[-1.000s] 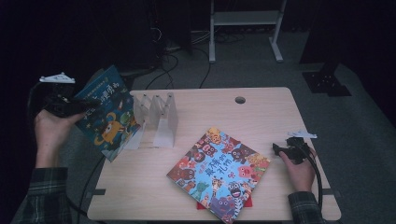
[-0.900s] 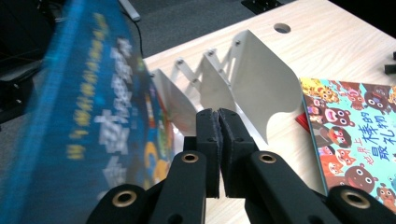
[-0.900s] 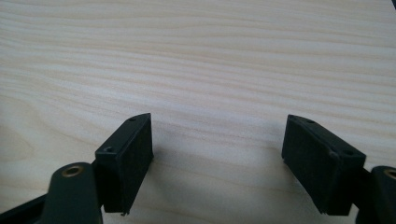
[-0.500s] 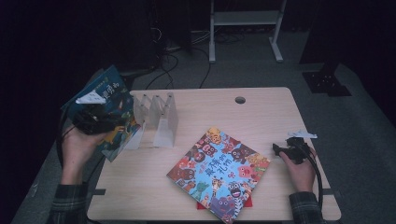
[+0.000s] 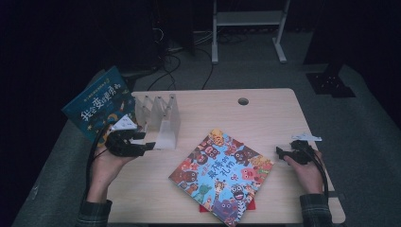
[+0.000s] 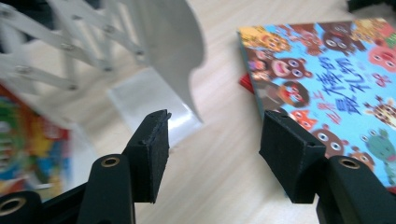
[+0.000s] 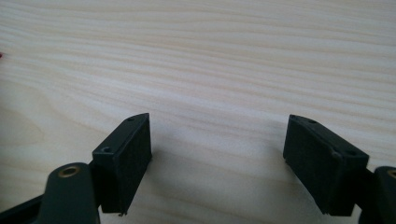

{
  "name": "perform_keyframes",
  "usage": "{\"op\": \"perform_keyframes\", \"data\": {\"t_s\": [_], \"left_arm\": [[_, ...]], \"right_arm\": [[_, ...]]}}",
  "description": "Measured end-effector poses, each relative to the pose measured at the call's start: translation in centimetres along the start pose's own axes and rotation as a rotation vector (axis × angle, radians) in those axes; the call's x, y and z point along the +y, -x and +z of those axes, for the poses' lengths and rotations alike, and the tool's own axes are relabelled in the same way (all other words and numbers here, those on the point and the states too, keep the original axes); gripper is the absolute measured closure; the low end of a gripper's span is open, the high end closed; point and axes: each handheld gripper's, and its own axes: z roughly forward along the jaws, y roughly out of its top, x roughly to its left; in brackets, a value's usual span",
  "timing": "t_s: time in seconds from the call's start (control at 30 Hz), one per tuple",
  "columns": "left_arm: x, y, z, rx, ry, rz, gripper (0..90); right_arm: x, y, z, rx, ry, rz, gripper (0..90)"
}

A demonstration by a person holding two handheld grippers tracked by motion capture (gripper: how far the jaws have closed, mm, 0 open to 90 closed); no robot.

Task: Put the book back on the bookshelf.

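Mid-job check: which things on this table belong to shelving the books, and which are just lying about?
In the job:
- white book rack
- blue book leaning at the rack's left end
- animal picture book lying flat
- left gripper, open, beside the rack

Lying about:
- right gripper, open, resting
- red thing under the picture book

A dark blue picture book (image 5: 98, 108) with white lettering and orange and green figures stands at the left of the frame. Beside it a white plastic folding book rack (image 5: 160, 118) rests on the pale wood-grain table (image 5: 265, 113). At lower centre lies a light blue picture book (image 5: 222, 172) crowded with brown, red and orange cartoon animals.
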Motion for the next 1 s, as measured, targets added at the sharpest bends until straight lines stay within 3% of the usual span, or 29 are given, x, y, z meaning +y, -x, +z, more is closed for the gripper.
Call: {"op": "perform_keyframes", "data": {"t_s": [0.2,0.23,0.33,0.53,0.6,0.8,1.0], "left_arm": [[-1.9,1.2,2.5,-0.029,-0.005,0.036,32.8],[-2.2,1.4,2.9,-0.036,-0.005,0.023,27.7],[-3.1,2.2,4.4,-0.071,-0.014,0.011,25.0],[-4.5,3.4,6.8,-0.149,0.013,-0.004,17.9],[-4.7,3.9,7.5,-0.176,0.019,-0.011,17.0],[-4.9,4.8,8.5,-0.22,-0.007,0.015,14.9],[-5.5,5.4,9.1,-0.289,-0.055,-0.001,15.3]], "right_arm": [[-0.3,-0.1,-0.3,0.005,0.001,-0.004,22.6],[-0.3,-0.1,-0.4,0.017,0.0,-0.014,23.4],[-0.4,-0.1,-0.4,0.029,0.001,-0.028,23.5],[-0.9,-0.7,-1.6,0.063,-0.011,-0.046,41.2],[-0.9,-0.8,-1.9,0.073,-0.017,-0.045,41.1],[-1.3,-1.6,-4.3,0.128,0.022,-0.055,43.9],[-2.3,-2.6,-6.4,0.195,0.043,-0.091,43.6]]}}
